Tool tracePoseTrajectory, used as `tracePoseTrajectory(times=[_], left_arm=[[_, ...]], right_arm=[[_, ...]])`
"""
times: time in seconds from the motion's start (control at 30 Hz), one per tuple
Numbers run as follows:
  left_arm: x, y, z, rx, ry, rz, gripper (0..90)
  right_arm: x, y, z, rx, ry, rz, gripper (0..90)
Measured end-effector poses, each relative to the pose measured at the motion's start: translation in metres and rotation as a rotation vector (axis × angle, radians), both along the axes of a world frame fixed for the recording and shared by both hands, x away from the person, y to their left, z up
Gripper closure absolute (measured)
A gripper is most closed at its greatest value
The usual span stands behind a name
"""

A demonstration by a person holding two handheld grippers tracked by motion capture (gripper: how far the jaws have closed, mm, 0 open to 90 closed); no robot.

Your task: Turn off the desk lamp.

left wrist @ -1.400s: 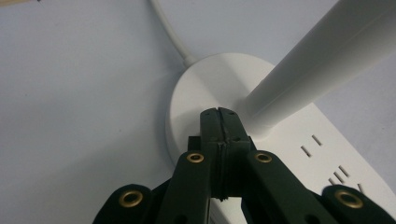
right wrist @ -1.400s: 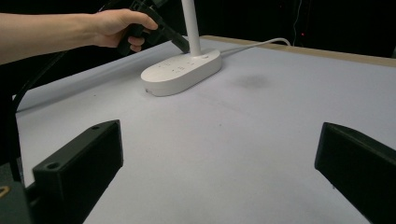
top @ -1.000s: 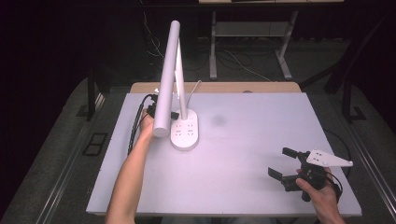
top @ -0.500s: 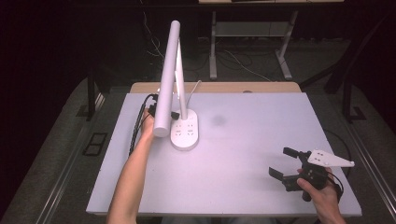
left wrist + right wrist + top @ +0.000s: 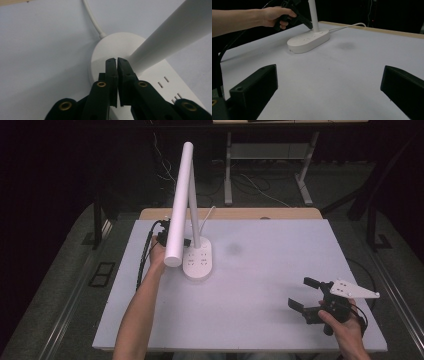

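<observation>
Toward the far left of the tabletop (image 5: 280, 270) stood the white desk lamp (image 5: 181, 205), its oval base (image 5: 198, 262) flat on the surface with a white cord (image 5: 93, 21) running off the far side. From the base a thin stem rose, and a long tube head leaned out over the near left. I judged the lamp top-heavy: hard, smooth plastic, stiff everywhere but perhaps at its hinges, and likely to tip if I took it by the head. The base carried sockets and looked the heaviest part, so the low stem just above it seemed the safest hold, though the round, slick post could turn between flat pads.

My left gripper (image 5: 117, 61) sat right at that spot, its fingers pressed together with nothing between them, their tips over the round end of the base just beside the foot of the stem. Whether the tips touched the base I could not tell. In the right gripper view the left hand (image 5: 275, 16) held that gripper low against the stem.

My right gripper (image 5: 306, 296) hung well apart from the lamp at the near right of the tabletop, its fingers spread wide and empty, pointed across the bare surface toward the base. A faint dark smudge (image 5: 233, 249) marked the tabletop just right of the lamp.
</observation>
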State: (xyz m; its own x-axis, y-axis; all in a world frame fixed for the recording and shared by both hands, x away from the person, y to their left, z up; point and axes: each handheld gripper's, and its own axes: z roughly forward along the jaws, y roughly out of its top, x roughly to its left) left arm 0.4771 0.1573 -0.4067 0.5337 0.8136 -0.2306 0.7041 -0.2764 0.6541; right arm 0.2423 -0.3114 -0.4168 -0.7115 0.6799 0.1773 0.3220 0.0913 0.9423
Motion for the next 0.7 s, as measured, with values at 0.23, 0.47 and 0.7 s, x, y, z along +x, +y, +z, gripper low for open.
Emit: tracePoseTrajectory(times=[0.23,0.47,0.7], left_arm=[[-0.005,0.008,0.011,-0.029,-0.045,0.002,74.8],[-0.014,0.014,0.017,-0.062,-0.075,0.004,61.6],[-0.029,0.024,0.024,-0.138,-0.104,0.036,49.2]], right_arm=[[0.000,0.000,0.000,-0.001,0.000,0.002,0.8],[0.000,0.001,0.000,-0.001,-0.002,0.001,0.8],[0.000,0.002,0.000,-0.003,-0.002,0.002,0.8]])
